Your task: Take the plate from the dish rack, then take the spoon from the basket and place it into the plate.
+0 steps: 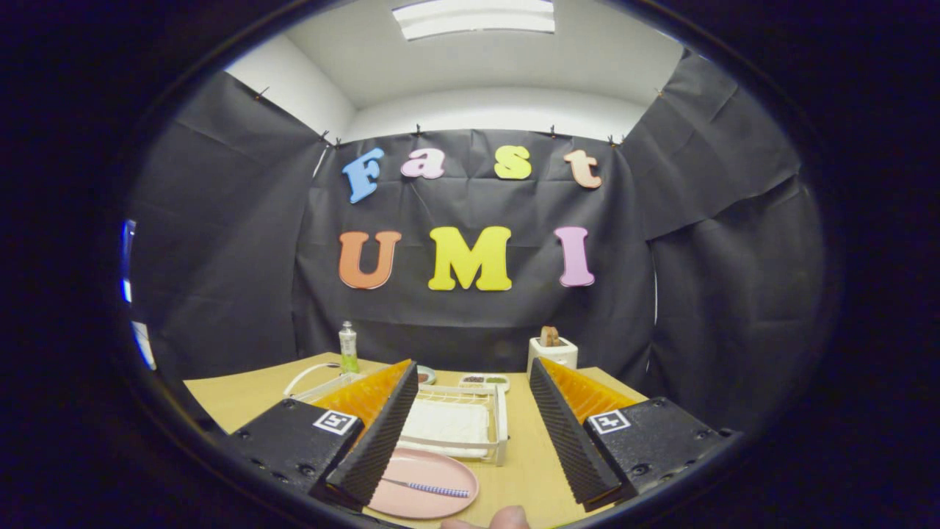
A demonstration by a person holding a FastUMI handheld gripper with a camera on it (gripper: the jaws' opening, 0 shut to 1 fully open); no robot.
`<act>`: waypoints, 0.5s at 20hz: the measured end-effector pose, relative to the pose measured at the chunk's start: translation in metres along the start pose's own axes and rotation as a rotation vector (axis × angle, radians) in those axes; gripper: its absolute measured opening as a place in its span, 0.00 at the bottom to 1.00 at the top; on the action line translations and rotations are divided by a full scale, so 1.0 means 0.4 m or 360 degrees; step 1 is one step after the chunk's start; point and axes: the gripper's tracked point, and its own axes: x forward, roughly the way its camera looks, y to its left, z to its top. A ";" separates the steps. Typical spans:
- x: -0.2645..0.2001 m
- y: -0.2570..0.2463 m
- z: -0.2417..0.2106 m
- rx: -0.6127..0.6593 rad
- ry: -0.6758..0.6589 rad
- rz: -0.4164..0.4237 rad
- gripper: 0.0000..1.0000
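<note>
Black cloth walls close off the booth behind a pale wooden surface [242, 397], above which the gripper [470, 481] is held with its jaws spread wide and nothing between them. Just ahead of the gripper, partly hidden under its left finger, the pink plate [429, 488] is seen lying flat on the surface, and the spoon [429, 487] is seen resting inside it. The spoon's long axis runs crosswise to the fingers, almost level, with its patterned handle pointing toward the right finger and its slim metal end toward the left finger; the bowl end cannot be made out. Beyond the plate, between the fingers, a white dish rack [470, 422] with a pale mat in it is seen, and farther off a small bottle [348, 347], two small dishes [485, 380] and a white basket [552, 351] holding something brown. A fingertip [507, 518] shows just below the gripper. The task is judged to be all but finished, so the main risk is thought to be disturbance: a low or sideways withdrawal could let the left finger catch the plate's rim, by which the plate could be slid or tipped and the spoon rolled out. A straight lift is judged safest.
</note>
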 end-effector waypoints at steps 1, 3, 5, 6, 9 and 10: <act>-0.002 0.004 -0.008 0.0007 0.0000 -0.0003 0.99; -0.001 0.018 -0.020 0.0023 0.0010 0.0013 0.99; 0.000 0.029 -0.019 0.0038 0.0010 0.0029 0.99; 0.001 0.034 -0.017 0.0043 0.0007 0.0030 0.99; 0.008 0.054 -0.014 0.0027 -0.0007 0.0047 0.99; 0.009 0.060 -0.011 0.0024 -0.0011 0.0052 0.99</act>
